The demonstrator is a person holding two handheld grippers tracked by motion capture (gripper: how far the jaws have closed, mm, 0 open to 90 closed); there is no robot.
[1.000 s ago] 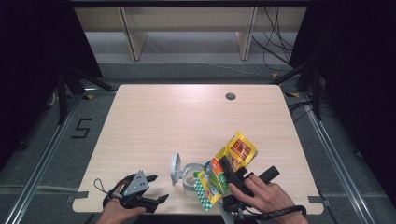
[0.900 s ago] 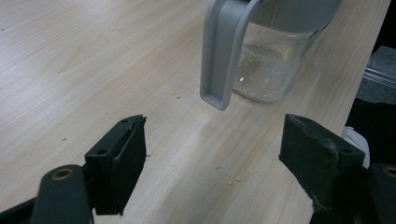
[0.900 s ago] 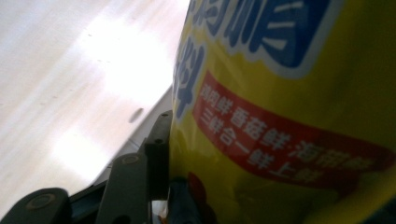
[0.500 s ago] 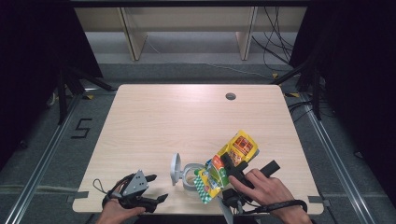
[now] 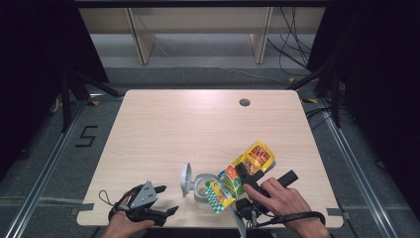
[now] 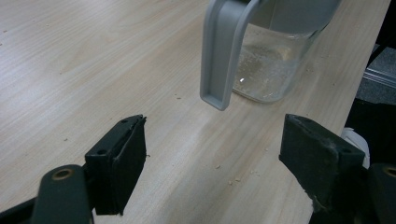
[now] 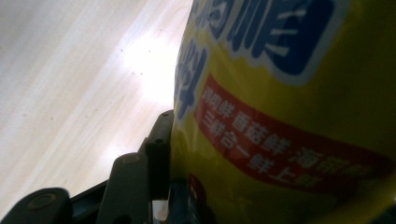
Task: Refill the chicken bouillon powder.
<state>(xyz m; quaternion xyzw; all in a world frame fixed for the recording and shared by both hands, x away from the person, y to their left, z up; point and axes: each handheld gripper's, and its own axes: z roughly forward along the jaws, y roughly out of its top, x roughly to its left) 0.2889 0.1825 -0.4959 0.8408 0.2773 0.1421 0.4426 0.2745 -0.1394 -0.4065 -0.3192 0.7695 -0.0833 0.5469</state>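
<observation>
Clearly right gripper [image 5: 246, 179] clamps yellow seasoning pouch [image 5: 243, 171], tilted over open glass jar [image 5: 202, 186] near table [image 5: 198, 129] front edge. Pouch light, soft, slippery; grip mid-body. Left gripper [image 5: 166, 200] spread, empty.

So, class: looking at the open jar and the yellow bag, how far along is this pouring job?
Done: the jar's lid is flipped open, and the jar holds a little at the bottom. In hand: the right gripper grips the yellow bag, tilted with one end at the jar's mouth. The left gripper waits open beside the jar. Left: finishing the pour, setting the bag down, probably closing the lid.
</observation>
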